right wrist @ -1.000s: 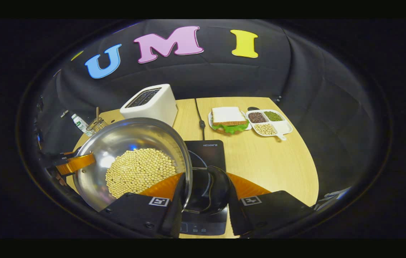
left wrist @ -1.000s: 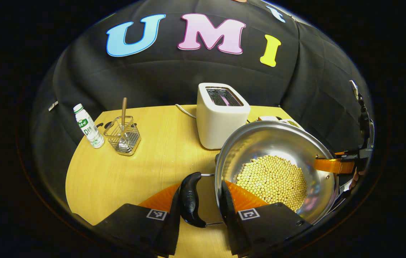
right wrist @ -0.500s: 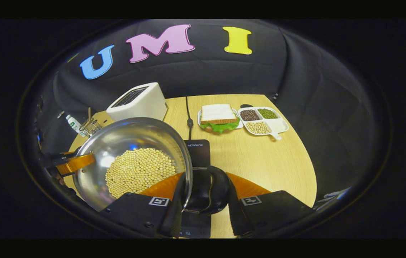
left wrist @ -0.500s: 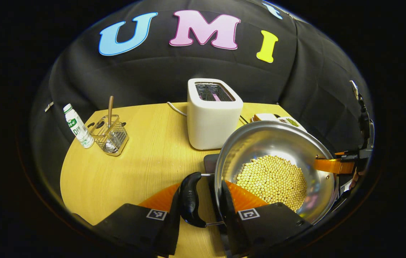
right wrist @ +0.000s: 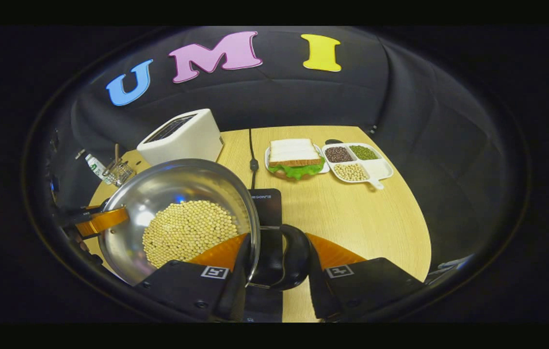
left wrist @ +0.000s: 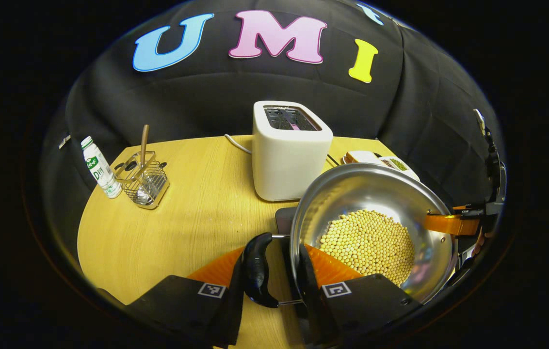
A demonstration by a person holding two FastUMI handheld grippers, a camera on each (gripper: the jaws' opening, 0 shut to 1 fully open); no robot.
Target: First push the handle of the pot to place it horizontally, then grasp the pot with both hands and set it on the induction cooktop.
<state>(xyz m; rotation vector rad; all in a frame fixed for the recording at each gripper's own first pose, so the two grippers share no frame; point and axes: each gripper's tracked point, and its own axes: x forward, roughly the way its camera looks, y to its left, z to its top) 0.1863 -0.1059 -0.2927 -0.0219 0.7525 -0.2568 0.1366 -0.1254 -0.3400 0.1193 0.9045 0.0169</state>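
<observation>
1. two hand-held grippers hold one pot: the left gripper (left wrist: 274, 286) has its fingers closed narrow on the pot's black, curved, glossy handle (left wrist: 256, 269) and the rim beside it; the right gripper (right wrist: 277, 278) is likewise clamped on the opposite black handle (right wrist: 288, 264) and rim.
2. pot (left wrist: 376, 194): round, polished steel, shiny and reflective inside, with thin wire brackets to each handle. it sits over the near part of the table, above the induction cooktop; whether it rests on the cooktop or is held just clear cannot be told.
3. contents: a heap of small, round, pale yellow beans (left wrist: 366, 242) covering the pot's bottom.
4. induction cooktop (right wrist: 266, 203): flat black glass slab, near the table's front edge, mostly under the pot; small pale writing at its far edge, too small to read.
5. table (left wrist: 192, 218): light wood grain, smooth, rounded edge.
6. toaster (left wrist: 288, 150): cream, boxy with rounded corners, two slots, toward the back edge.
7. wire basket (left wrist: 142, 182): metal mesh, holding a wooden-handled utensil, near the back left corner.
8. bottle (left wrist: 97, 167): white plastic, green-printed label.
9. sandwich (right wrist: 295, 157): white bread with lettuce, on a plate.
10. divided tray (right wrist: 359, 162): white, with dark, green and yellow beans in separate compartments.
</observation>
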